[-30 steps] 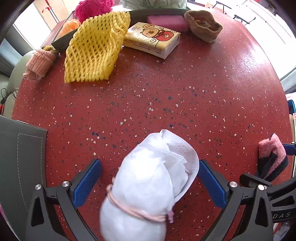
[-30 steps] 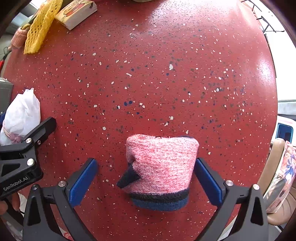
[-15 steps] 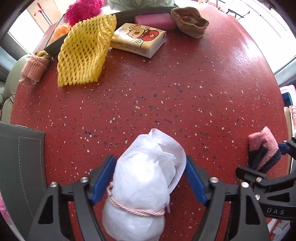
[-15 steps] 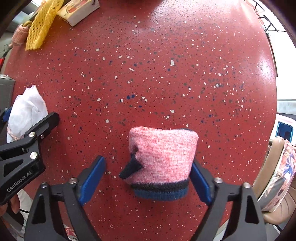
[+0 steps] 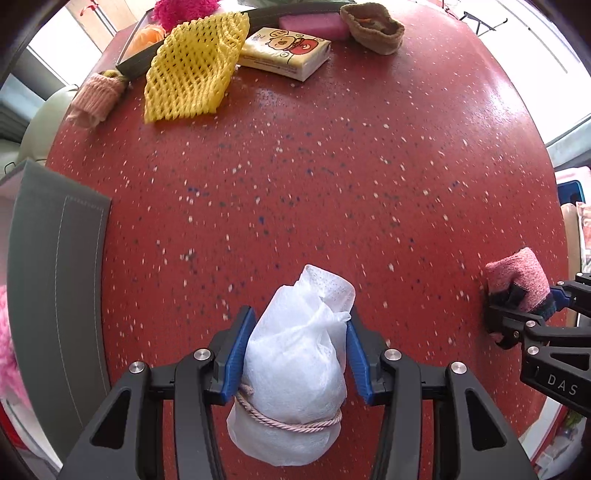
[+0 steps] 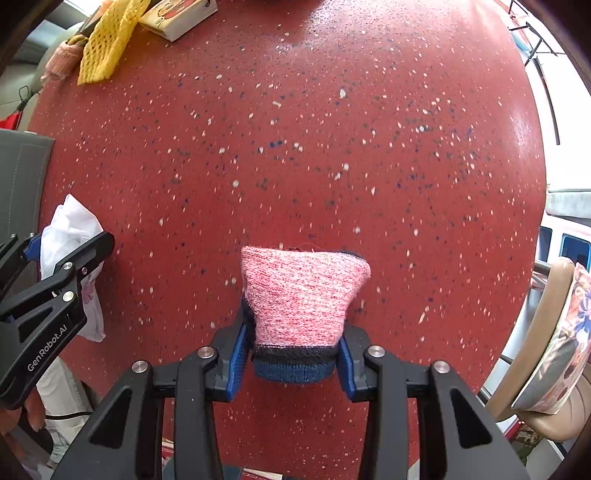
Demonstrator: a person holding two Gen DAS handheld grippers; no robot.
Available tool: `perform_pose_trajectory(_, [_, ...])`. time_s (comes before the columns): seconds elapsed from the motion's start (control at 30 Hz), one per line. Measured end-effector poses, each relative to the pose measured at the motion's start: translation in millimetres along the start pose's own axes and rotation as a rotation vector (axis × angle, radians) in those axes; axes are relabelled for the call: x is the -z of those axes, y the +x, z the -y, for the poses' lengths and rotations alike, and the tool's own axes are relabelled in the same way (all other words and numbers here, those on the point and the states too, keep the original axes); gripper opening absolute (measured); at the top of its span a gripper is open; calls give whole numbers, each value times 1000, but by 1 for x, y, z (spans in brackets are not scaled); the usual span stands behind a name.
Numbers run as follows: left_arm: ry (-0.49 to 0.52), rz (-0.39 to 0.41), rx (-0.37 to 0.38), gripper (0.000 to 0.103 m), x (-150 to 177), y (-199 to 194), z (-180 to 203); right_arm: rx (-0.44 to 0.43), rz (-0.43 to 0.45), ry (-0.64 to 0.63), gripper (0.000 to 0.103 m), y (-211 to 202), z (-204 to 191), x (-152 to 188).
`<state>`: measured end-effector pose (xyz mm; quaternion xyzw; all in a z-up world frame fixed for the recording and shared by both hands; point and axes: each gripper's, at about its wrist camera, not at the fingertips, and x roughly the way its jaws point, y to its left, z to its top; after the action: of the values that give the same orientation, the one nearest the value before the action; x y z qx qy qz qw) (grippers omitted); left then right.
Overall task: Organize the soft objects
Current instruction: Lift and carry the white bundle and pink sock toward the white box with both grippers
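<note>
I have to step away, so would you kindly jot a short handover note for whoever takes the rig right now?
Left gripper: jaws closing on the white cloth bundle, pads pressing its sides.
Right gripper: jaws closing on the pink knit sock, gripped at its blue cuff.
Far edge: yellow foam net, tissue pack, brown pouch.
Done: both items grasped. Left: put them away, then the rest.

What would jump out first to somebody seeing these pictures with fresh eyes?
Probably the two black clamps with blue pads, each closing on something soft above a red speckled tabletop: the left gripper squeezes a white cloth bundle tied with pink cord, and the right gripper pinches a pink knitted sock with a dark blue cuff. At the table's far edge, a bright yellow foam net sleeve lies beside a cartoon-printed tissue pack.
</note>
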<state>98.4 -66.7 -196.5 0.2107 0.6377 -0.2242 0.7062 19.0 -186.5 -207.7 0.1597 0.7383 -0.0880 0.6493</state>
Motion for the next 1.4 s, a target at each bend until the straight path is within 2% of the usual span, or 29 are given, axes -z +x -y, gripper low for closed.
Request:
perform_pose_trajectory(0.53, [-23,4,16,50,82,-53,17,-53,12,-16,44,-22,-11,68])
perform_pose_trajectory(0.77, [-50,28,12,50,99,-76,9,-79,42,-25,44,-43,-9,85])
perform_pose_trajectory(0.87, [-87,14,26,50,93,-64,0,-85,53,-34,44,-54,2,86])
perform_pose_trajectory(1.0, [-75,-21,27,52,81,-37,-2,-72,84,-38,44,-73,2,82])
perform_pose_trajectory(1.07, [-72,-27,37,71,76,-29,1,-63,94,-38,44,-82,7,83])
perform_pose_trajectory(1.1, [-74,-23,53,74,74,-27,3,-58,97,-36,44,-85,10,84])
perform_pose_trajectory(1.2, [-66,-24,86,75,67,-17,10,-40,101,-19,44,-89,19,88])
perform_pose_trajectory(1.33, [-55,-65,81,75,59,4,18,-12,93,23,44,-91,40,94])
perform_pose_trajectory(1.4, [-50,-46,91,75,57,5,22,2,92,39,44,-92,48,98])
